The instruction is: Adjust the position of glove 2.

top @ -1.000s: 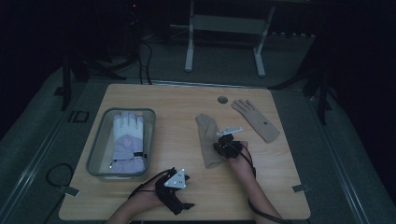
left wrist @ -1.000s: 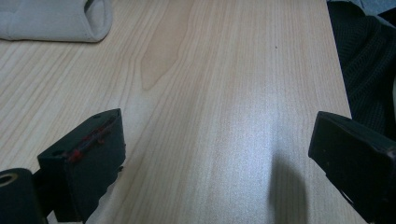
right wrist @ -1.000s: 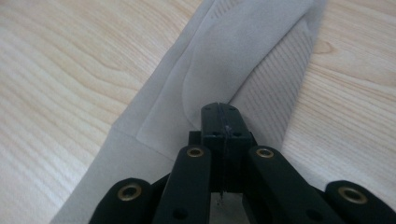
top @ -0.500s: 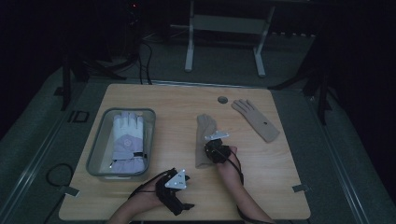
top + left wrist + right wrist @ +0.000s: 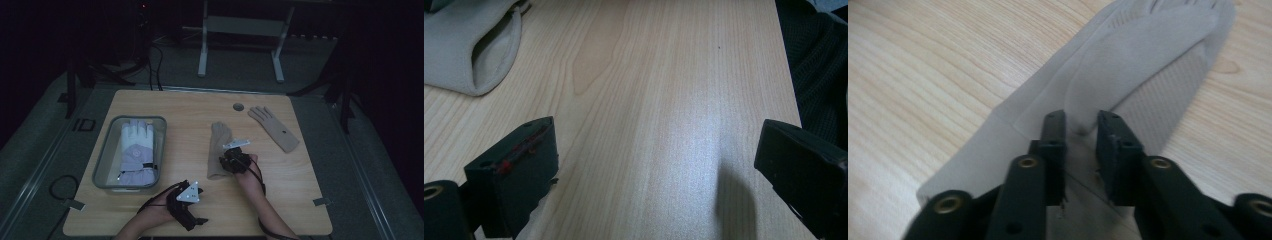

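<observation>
A beige glove [image 5: 218, 137] lies flat in the middle of the wooden table [image 5: 175, 107], fingers pointing away. My right gripper [image 5: 227, 162] sits low over its cuff end. Seen from the right gripper view, the jaws [image 5: 1082, 125] have just been opening and stand a narrow gap apart, with the glove [image 5: 1148, 60] under and between the tips, not pinched. My left gripper [image 5: 195, 217] rests near the front edge, jaws [image 5: 656, 155] wide open over bare wood. The beige glove's cuff [image 5: 469, 45] shows at the upper left of the left gripper view.
A clear bin [image 5: 102, 165] on the left holds a white glove [image 5: 136, 147]. A second tan glove [image 5: 275, 127] lies at the back right beside a round hole [image 5: 238, 106]. Dark clothing [image 5: 819, 65] hangs past the table edge. A metal stand [image 5: 240, 25] is on the floor behind.
My right gripper slid slightly left and nearer along the beige glove, then its jaws parted. The left gripper has kept still.
</observation>
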Demonstrator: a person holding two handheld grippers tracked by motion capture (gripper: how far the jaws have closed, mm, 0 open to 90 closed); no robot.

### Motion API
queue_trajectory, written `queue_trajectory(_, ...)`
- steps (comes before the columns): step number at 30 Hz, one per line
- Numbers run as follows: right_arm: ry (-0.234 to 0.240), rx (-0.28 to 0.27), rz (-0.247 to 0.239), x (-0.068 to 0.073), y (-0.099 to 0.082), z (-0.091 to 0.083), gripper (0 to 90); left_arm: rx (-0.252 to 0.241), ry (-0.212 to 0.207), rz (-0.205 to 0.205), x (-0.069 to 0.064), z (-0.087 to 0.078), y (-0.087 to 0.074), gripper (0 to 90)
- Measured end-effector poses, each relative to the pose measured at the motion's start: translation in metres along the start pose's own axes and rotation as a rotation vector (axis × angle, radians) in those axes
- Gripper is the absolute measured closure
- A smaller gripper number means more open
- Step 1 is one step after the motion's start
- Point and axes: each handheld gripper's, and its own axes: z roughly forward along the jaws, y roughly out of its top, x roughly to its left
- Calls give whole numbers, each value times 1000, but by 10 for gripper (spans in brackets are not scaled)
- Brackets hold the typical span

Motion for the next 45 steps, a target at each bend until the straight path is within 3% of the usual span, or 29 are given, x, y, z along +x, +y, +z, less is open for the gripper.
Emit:
queue_trajectory(4, 12, -18, -21, -20, -2, -12, 646, 1, 2, -2, 0, 0, 0, 40)
queue_trajectory(9, 5, -31, -16, -39, -3, -21, 617, 0, 0, -6, 0, 0, 0, 40)
queue_trajectory(10, -12, -42, -6, -50, -3, -26, 595, -2, 0, -6, 0, 0, 0, 40)
queue_trajectory(11, -12, -42, -6, -50, -3, -26, 595, -1, 1, -4, 0, 0, 0, 40)
queue_trajectory(16, -48, -62, 41, -79, -6, -34, 539, 5, 3, 1, 0, 0, 0, 40)
queue_trajectory(18, -83, -84, 96, -102, -9, -40, 535, 7, 7, 1, 0, 0, 0, 40)
queue_trajectory(20, -89, -88, 112, -107, -10, -41, 533, 6, 5, 0, 0, 0, 0, 40)
queue_trajectory(22, -116, -94, 143, -129, -13, -44, 518, 6, 3, -2, 0, 0, 0, 40)
queue_trajectory(23, -116, -94, 143, -129, -13, -44, 518, 6, 3, -2, 0, 0, 0, 40)
queue_trajectory(24, -133, -92, 155, -144, -13, -45, 500, 5, 4, -4, 0, 0, 0, 40)
queue_trajectory(25, -133, -92, 155, -144, -13, -45, 500, 4, 3, -4, 0, 0, 0, 40)
queue_trajectory(26, -134, -95, 163, -159, -12, -47, 497, 1, 2, -8, 0, 0, 0, 40)
queue_trajectory(27, -134, -95, 163, -159, -12, -47, 497, 1, 2, -8, 0, 0, 0, 40)
queue_trajectory(28, -127, -95, 164, -172, -12, -47, 496, 1, 2, -10, 1, 0, 0, 40)
queue_trajectory(29, -127, -95, 164, -172, -12, -47, 496, 1, 2, -11, 1, 0, 0, 40)
queue_trajectory(30, -147, -78, 143, -183, -11, -45, 496, 3, 2, -12, 2, 0, 0, 40)
queue_trajectory(34, -160, -73, 147, -196, -10, -40, 483, 4, 4, -12, 1, 0, 0, 40)
queue_trajectory(40, -194, -68, 214, -219, -8, -25, 436, -7, -2, -26, 3, -1, 0, 40)
queue_trajectory(41, -217, -56, 226, -222, -7, -20, 428, -9, 0, -30, 3, -1, 0, 40)
queue_trajectory(45, -234, -23, 229, -230, -3, -6, 419, -4, 2, -25, 2, 0, 0, 40)
